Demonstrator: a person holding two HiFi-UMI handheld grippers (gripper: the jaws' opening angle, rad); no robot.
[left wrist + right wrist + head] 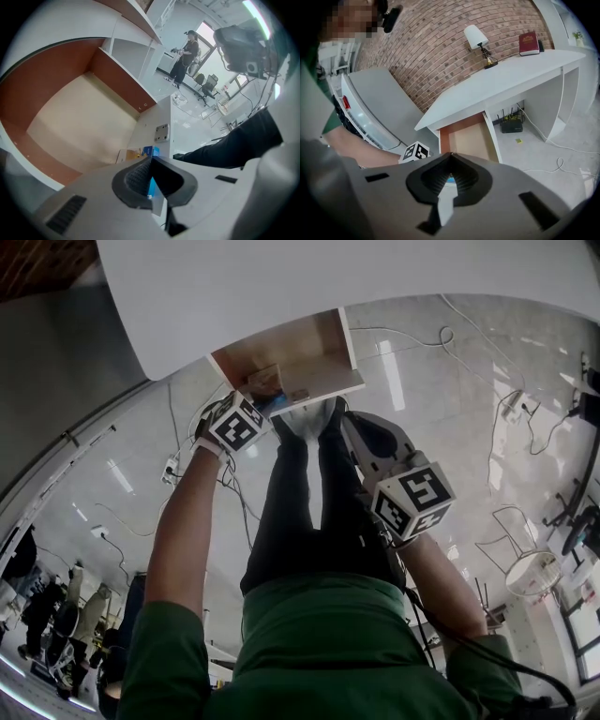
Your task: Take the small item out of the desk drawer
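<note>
White counter (375, 268) at 12 o'clock in head view. Its drawer (323, 334) stands open, so the inside can be reached from above. Left gripper (151, 158) angles steeply down into the drawer's 7 o'clock corner. Its jaws are closed tight, apparently on the thin edge of the small box (133, 153), blue and yellow, lying inside the drawer. Lift not yet made. Right gripper (450, 155) sits at 4 o'clock outside the drawer, jaws together, 0 items held, probably keeping clear.
</note>
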